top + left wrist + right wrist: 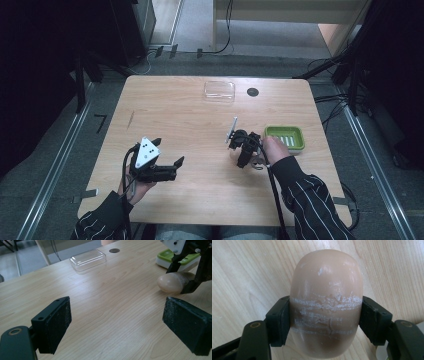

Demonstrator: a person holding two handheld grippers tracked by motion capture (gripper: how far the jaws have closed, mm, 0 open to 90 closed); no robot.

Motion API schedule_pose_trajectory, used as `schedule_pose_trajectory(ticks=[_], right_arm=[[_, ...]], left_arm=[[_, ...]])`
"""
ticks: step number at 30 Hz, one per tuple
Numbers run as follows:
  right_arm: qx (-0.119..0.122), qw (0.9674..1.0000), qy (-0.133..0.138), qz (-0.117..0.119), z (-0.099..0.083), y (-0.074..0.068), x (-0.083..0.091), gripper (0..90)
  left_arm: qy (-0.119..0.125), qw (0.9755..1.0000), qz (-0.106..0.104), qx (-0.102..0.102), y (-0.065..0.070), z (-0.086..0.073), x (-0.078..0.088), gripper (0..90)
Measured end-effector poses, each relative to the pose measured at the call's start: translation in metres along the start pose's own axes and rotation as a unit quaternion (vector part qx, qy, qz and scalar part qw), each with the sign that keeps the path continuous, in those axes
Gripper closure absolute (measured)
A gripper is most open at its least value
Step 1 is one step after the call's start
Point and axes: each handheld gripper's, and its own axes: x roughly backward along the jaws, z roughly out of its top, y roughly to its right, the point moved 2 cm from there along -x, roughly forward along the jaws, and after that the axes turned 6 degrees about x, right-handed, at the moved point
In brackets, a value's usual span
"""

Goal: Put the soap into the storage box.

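A tan oval bar of soap (327, 290) with white scrape marks is clamped across its middle by my right gripper (325, 315), whose pads press on both its sides. In the left gripper view the soap (172, 281) hangs just over the wooden table (105, 297), the right gripper (183, 277) pointing down on it. In the high view the right gripper (246, 159) is right of the table's middle, beside a green soap dish (285, 137). My left gripper (169, 151) rests at the front left, jaws wide apart, pads (60, 322) with nothing between them.
A clear plastic lid (219, 91) lies near the far edge, with a dark round hole (252, 92) in the tabletop to its right. The green dish (172, 257) has a white base. Cables and metal rails run along the floor on both sides.
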Motion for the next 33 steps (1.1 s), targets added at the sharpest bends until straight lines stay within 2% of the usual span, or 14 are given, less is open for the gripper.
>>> schedule_pose_trajectory(ticks=[8, 17, 33], right_arm=[[-0.001, 1.0000, 0.002, 0.001, -0.008, 0.002, 0.005, 33.6], [0.012, 0.9999, 0.002, 0.001, -0.019, 0.006, 0.009, 33.6], [0.020, 0.9998, -0.001, 0.001, -0.033, 0.008, 0.018, 33.7]], left_arm=[[-0.002, 1.0000, 0.000, 0.000, -0.001, 0.000, 0.000, 8.8], [-0.002, 1.0000, -0.002, -0.002, -0.001, 0.000, 0.000, 8.8], [-0.002, 1.0000, 0.001, -0.004, 0.000, 0.000, 0.001, 8.8]])
